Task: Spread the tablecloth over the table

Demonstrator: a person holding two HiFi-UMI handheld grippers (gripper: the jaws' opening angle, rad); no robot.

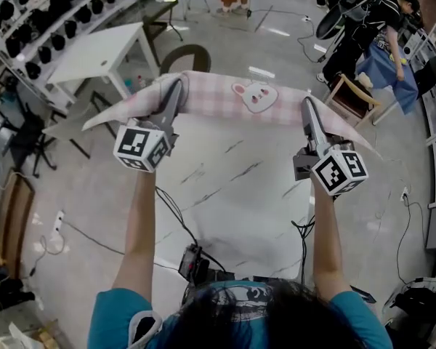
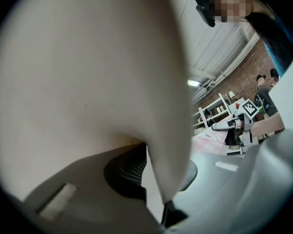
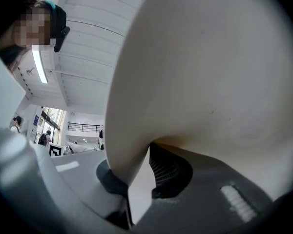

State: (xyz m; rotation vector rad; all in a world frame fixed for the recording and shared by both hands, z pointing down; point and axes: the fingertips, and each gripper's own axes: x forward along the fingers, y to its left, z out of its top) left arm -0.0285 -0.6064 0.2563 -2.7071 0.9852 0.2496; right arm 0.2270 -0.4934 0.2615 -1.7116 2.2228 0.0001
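- Room: an open workshop with a grey concrete floor (image 1: 80, 195). Long racks of dark gear (image 1: 29, 20) run along the upper left, with a small plain white table (image 1: 102, 49) beside them. A person in dark clothes (image 1: 381, 20) stands at the upper right by a blue-covered bench (image 1: 385, 75), well apart from the work.
- Surface: a white marble-veined tabletop (image 1: 225, 195) lies directly below the arms and is bare over all the part in view. Black cables hang off its near edge.
- Task's thing: the pink checked tablecloth with a white rabbit face printed on it (image 1: 218, 100) hangs in a taut band between the two tools. It is over the table's far part and, as far as I can judge, not yet lying on it. Its outer corners trail past both grips.
- Left gripper (image 1: 178, 86): jaws nearly together, pinching a fold of the cloth's edge.
- Right gripper (image 1: 307, 107): same state, clamped on its own fold of the edge.
- Judgement on the step: the cloth is being laid down. Keep both grips level and the band tight, lower the edge evenly, and centre the rabbit on the top. Letting go early would probably leave the cloth bunched or skewed.
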